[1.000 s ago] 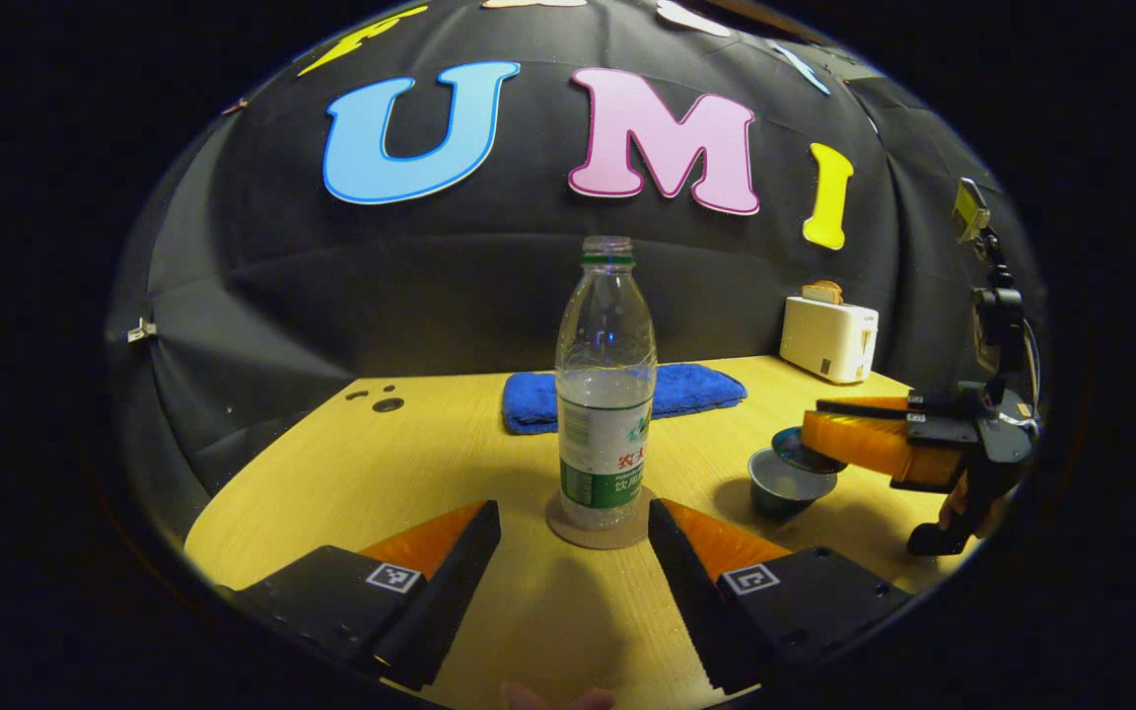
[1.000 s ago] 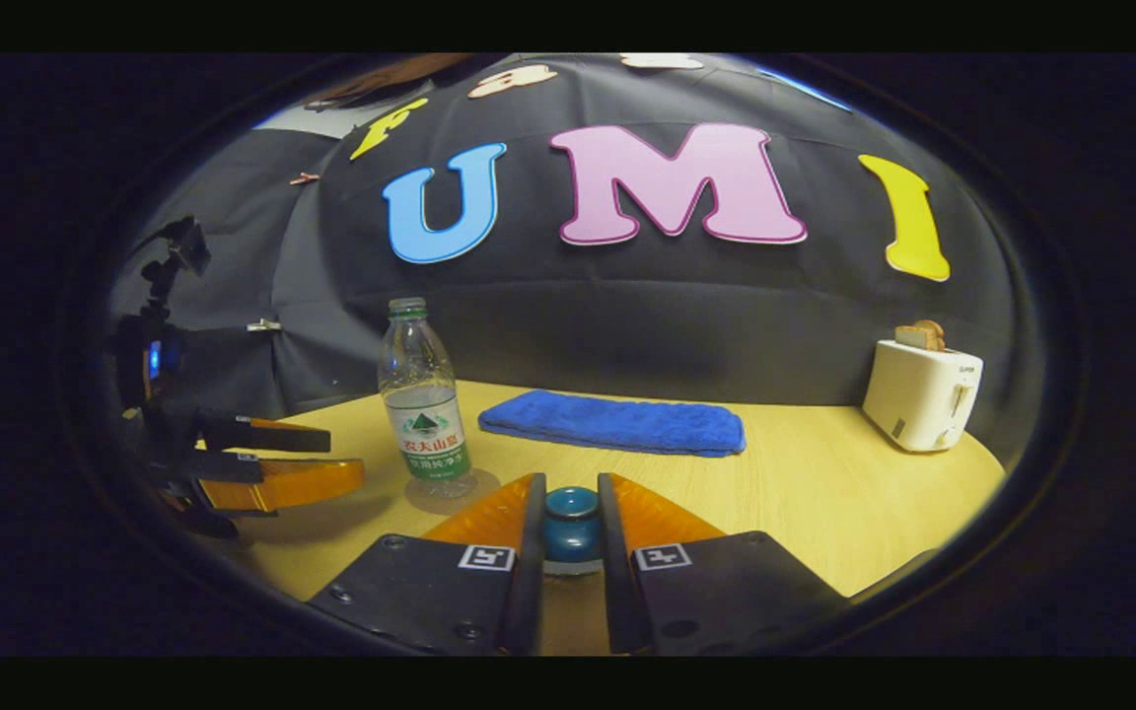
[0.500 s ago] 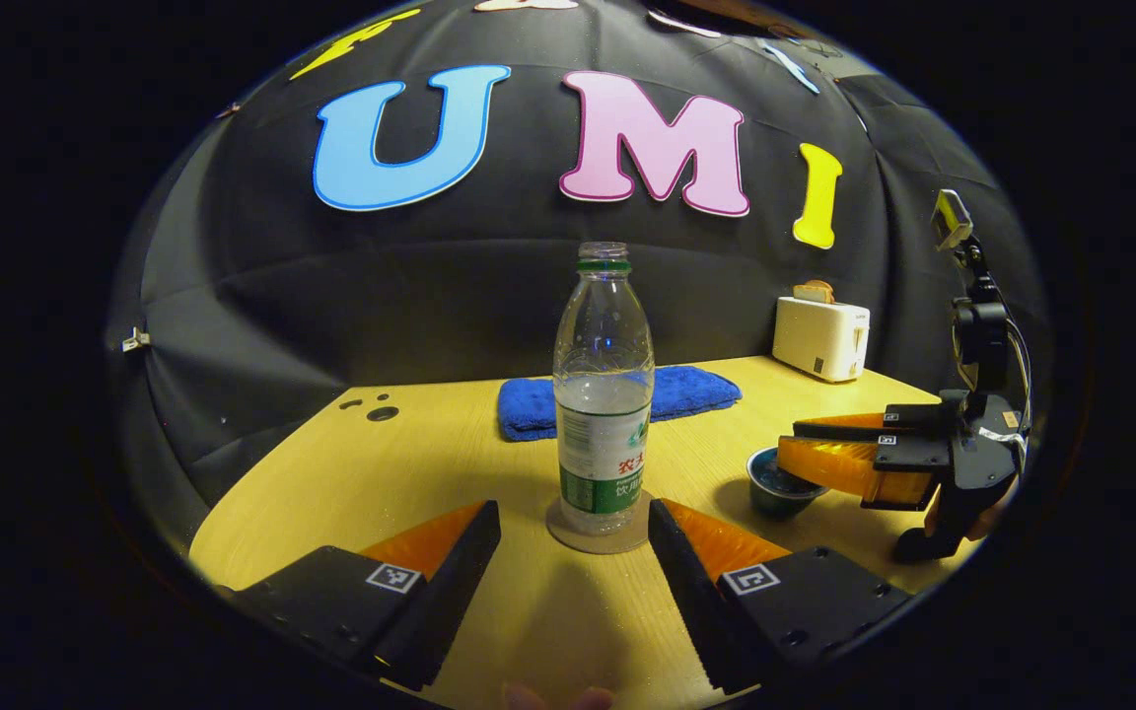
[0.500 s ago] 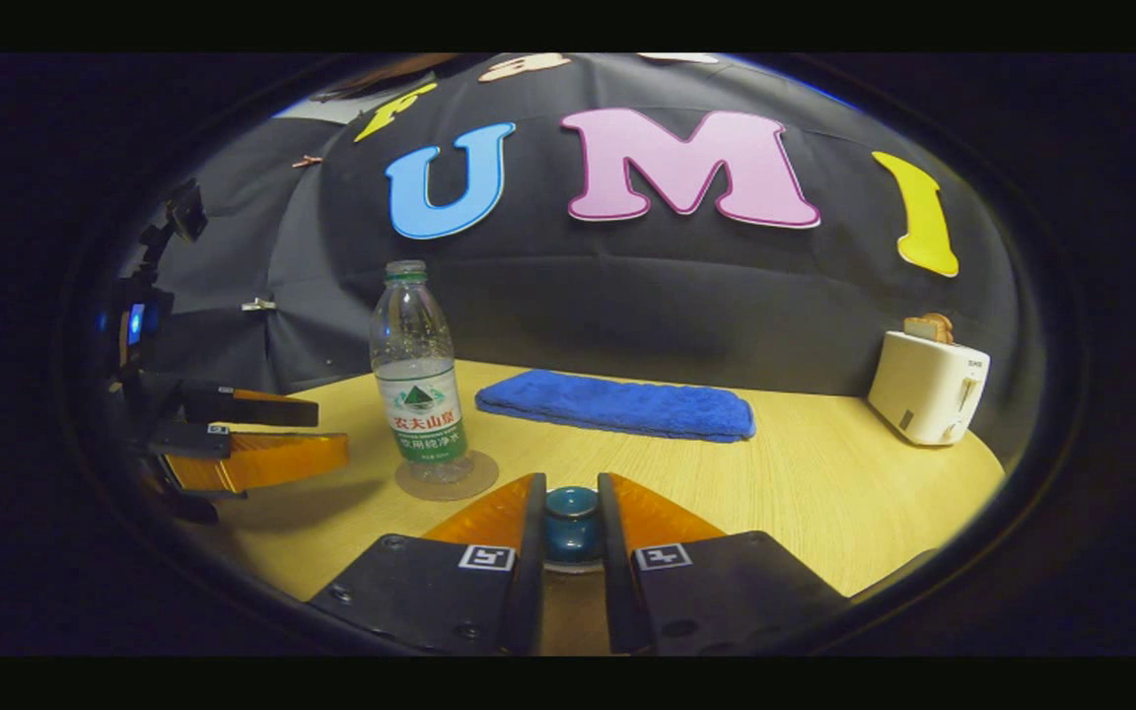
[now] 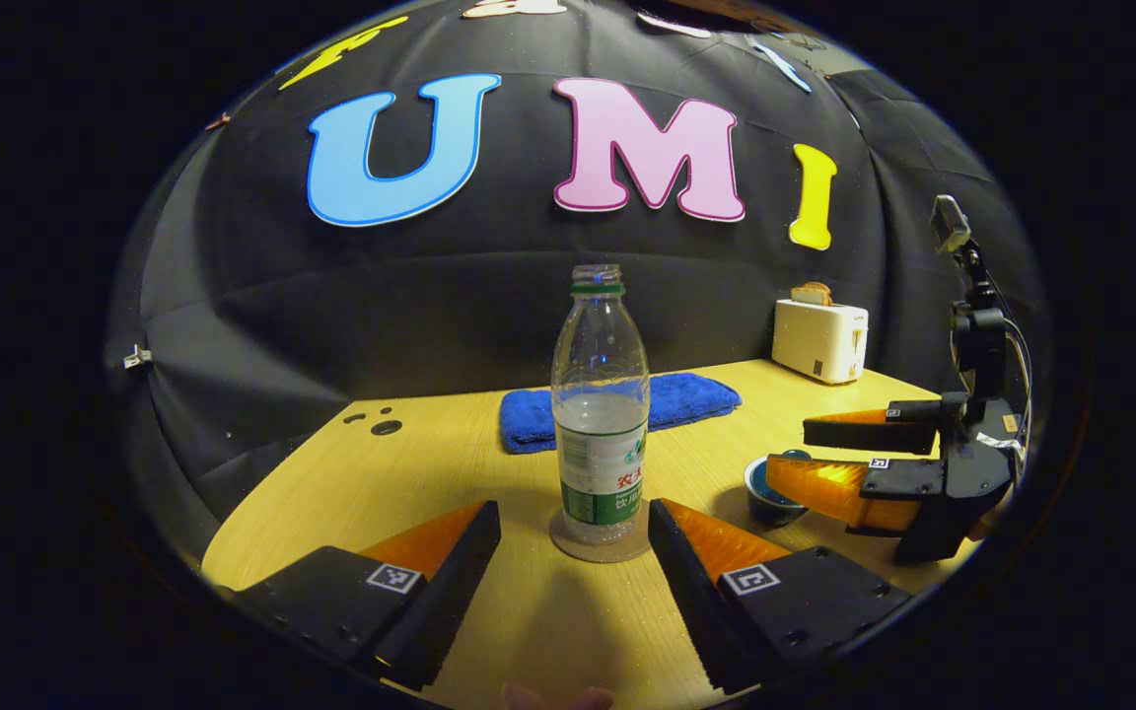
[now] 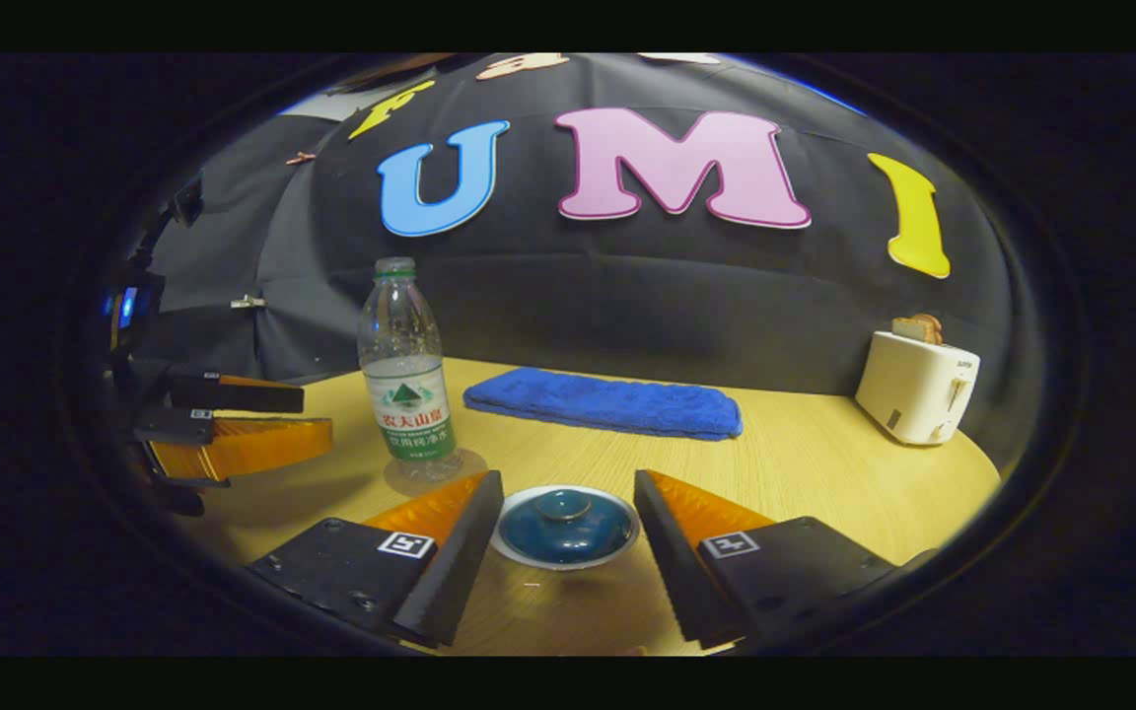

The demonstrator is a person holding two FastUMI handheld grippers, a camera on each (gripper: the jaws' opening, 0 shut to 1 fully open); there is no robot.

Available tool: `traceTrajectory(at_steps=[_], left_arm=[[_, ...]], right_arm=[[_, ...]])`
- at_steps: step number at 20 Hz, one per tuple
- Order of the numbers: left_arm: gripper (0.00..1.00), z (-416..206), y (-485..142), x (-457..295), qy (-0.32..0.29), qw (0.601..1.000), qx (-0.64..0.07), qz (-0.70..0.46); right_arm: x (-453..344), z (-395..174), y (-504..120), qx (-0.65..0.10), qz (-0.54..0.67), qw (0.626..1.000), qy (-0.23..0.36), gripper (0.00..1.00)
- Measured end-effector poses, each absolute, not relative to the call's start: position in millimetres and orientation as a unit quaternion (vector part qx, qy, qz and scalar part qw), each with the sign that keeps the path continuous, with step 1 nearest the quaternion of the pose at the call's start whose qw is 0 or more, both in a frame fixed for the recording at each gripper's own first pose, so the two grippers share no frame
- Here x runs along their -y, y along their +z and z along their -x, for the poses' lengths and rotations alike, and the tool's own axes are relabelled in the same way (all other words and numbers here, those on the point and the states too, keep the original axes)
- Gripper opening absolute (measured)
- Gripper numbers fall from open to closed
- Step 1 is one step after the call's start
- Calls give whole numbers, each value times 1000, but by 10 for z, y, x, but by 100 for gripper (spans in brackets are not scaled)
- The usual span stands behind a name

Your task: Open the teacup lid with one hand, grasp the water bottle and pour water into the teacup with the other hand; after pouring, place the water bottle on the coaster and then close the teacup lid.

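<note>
With my right gripper (image 6: 560, 532) spread wide and empty around the lidded teacup (image 6: 564, 526) at lower centre, and my left gripper (image 5: 574, 562) open astride the upright water bottle (image 5: 600, 404) on its coaster (image 5: 600, 543), everything looks placed.

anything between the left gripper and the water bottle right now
Nothing visible. The left gripper is open, and the water bottle stands upright on its coaster just ahead of the fingertips, with only bare table between.
</note>
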State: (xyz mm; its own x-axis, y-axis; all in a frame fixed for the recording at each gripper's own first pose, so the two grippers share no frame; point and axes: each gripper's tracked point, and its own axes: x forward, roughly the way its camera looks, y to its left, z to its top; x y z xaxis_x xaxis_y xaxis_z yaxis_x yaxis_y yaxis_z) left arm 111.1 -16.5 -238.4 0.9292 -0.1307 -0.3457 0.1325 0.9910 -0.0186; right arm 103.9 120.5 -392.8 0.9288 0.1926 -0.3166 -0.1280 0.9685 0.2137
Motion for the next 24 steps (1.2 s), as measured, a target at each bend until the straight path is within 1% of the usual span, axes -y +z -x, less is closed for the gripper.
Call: traceTrajectory(at_steps=[1, 2, 3, 4, 6, 10, 16, 20, 23, 24], left_arm=[[95, -1105, -2327, 163, -63, 983, -173, -3], [94, -1088, -2264, 175, -59, 983, -171, 0], [94, -1064, -2184, 189, -55, 984, -170, 6], [94, -1029, -2103, 198, -49, 984, -168, 11], [94, -975, -1903, 187, -37, 985, -168, 16], [94, -877, -1364, 206, -27, 985, -165, 35], [94, -832, -357, 114, -16, 991, -127, 33], [94, -752, 150, 72, -10, 994, -100, 51], [95, -650, 391, 88, -4, 994, -90, 65], [95, -615, 458, 95, -2, 994, -85, 65]], right_arm=[[-1170, -1021, -3842, -166, -95, 978, 77, 84], [-1139, -1009, -3735, -161, -94, 980, 74, 87], [-1101, -992, -3611, -157, -91, 981, 71, 88], [-1058, -977, -3473, -152, -88, 982, 69, 92], [-949, -936, -3145, -144, -86, 984, 61, 95], [-746, -856, -2424, -127, -74, 988, 53, 96], [-389, -730, -1224, -80, -55, 994, 42, 98], [-204, -516, -729, -63, -56, 996, 29, 98], [-92, -294, -597, -60, -48, 997, 24, 98], [-49, -220, -574, -59, -44, 997, 22, 96]])
